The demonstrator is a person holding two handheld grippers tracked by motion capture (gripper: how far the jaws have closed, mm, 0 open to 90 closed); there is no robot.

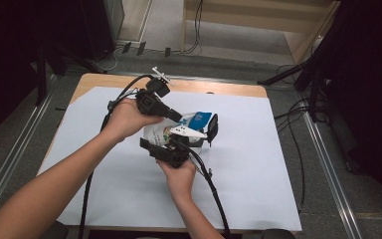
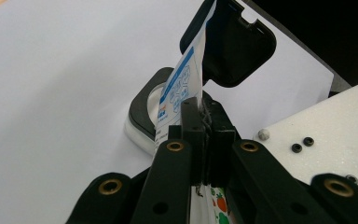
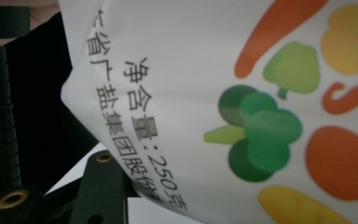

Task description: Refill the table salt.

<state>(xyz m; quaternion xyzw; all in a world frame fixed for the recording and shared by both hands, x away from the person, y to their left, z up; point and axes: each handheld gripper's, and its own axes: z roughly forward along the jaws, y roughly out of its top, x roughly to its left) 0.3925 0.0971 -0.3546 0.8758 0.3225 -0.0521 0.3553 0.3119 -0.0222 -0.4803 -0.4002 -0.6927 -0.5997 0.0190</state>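
The left tongs point(image 1: 179, 118) are pinching the top edge of a white and blue bag point(image 1: 181, 128), jaws closed flat on the crinkled seam, and the bag is hanging just ahead of them above a small black box point(image 2: 142, 109) with its lid point(image 2: 235, 44) standing open on the table point(image 1: 258, 164). To pour well, the left tongs should be keeping that seam pinned while the bag's mouth is tipping toward the box beyond their tips, slowly, so nothing spills onto the white sheet. The right tongs point(image 1: 179, 144) are sitting under the bag's lower part, and in their own view the printed vegetables are pressing right against the lens, so I cannot tell whether they are gripping it or only propping it. The bag's mouth, whether it is already cut, and the box's inside are hidden.
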